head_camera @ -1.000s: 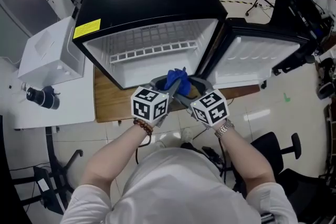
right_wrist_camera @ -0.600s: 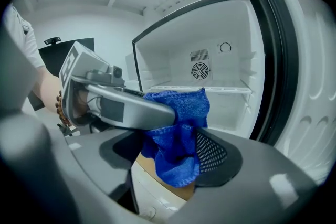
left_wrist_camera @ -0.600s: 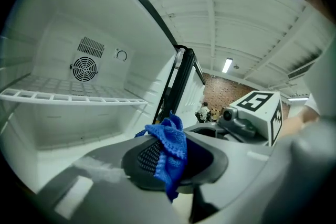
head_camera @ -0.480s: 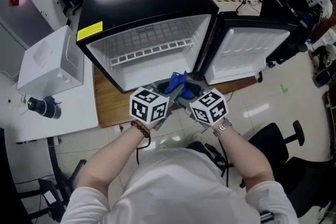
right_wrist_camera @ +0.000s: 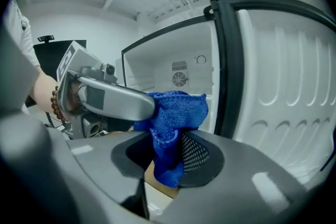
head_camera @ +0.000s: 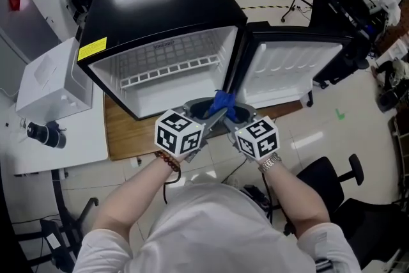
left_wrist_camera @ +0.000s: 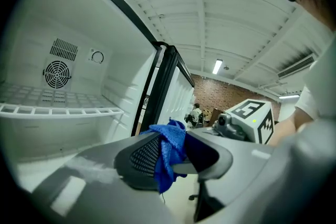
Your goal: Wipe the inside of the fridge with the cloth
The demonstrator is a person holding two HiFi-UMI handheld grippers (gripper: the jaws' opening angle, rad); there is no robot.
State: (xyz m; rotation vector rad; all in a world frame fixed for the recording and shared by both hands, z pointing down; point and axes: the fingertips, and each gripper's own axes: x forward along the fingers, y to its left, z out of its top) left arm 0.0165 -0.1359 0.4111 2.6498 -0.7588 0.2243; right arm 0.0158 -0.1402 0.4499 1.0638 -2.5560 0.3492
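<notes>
in front of the open fridge point(head_camera: 167, 98) the cloth point(head_camera: 223, 101) changes tools: the left hand-held gripper point(left_wrist_camera: 176, 157) has just been opening, jaws slack around it, while the right hand-held gripper point(right_wrist_camera: 168, 157) has just been closing and now pinches it, likely to wipe inside.
</notes>
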